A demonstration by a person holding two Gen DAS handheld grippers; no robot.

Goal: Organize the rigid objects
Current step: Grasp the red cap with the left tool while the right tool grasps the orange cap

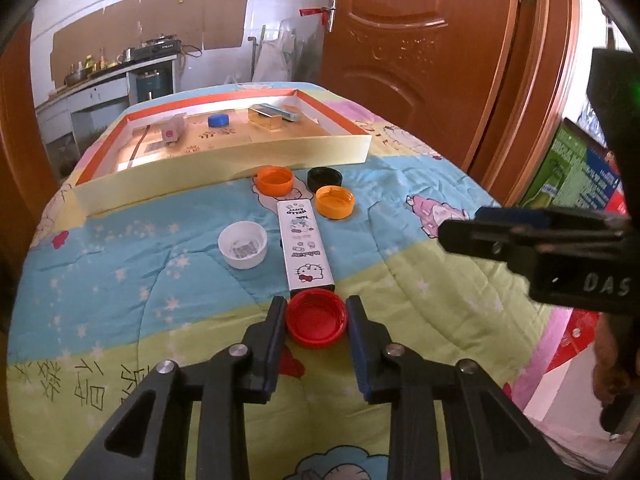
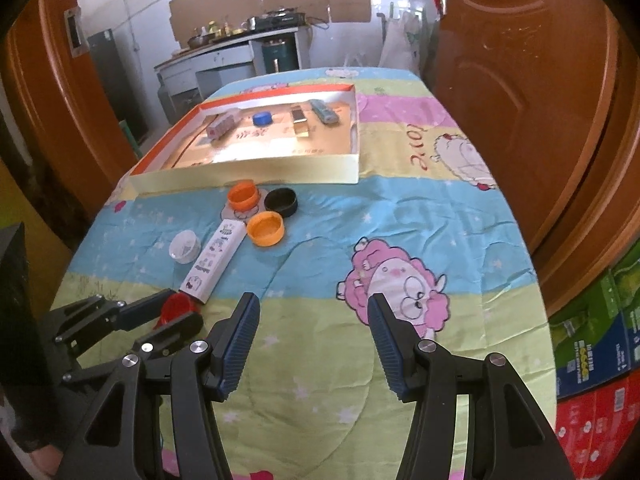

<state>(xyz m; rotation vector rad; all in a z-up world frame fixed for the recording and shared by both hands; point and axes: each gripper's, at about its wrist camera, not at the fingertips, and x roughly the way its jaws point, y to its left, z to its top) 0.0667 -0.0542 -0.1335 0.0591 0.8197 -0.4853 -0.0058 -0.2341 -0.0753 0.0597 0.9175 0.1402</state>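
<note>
Four things already lie in the tray (image 1: 224,166) at the far end of the table (image 1: 400,248): a small pink box (image 1: 174,131), a blue cap (image 1: 218,120), a gold box (image 1: 265,117) and a grey-blue bar (image 1: 289,113). Six remain on the quilt in front of it: two orange caps (image 1: 275,179) (image 1: 334,201), a black cap (image 1: 325,178), a white cap (image 1: 243,244), a long white box (image 1: 305,245) and a red cap (image 1: 316,320). By that count, the sorting looks a bit under half done.

The left tool (image 1: 316,310) has its jaws narrowed around the red cap, which sits on the quilt just short of the long box's near end. The pads lie against its sides or very close; from the right wrist view the cap is likewise bracketed, so I judge it gripped, though it has not left the cloth. No earlier step on this cap shows beyond that.

The right tool (image 2: 314,308) hangs wide and empty over the quilt near a pink cartoon sheep (image 2: 394,282), well apart from any cap.

Left to do: carry the red cap to the tray, then the five others.
</note>
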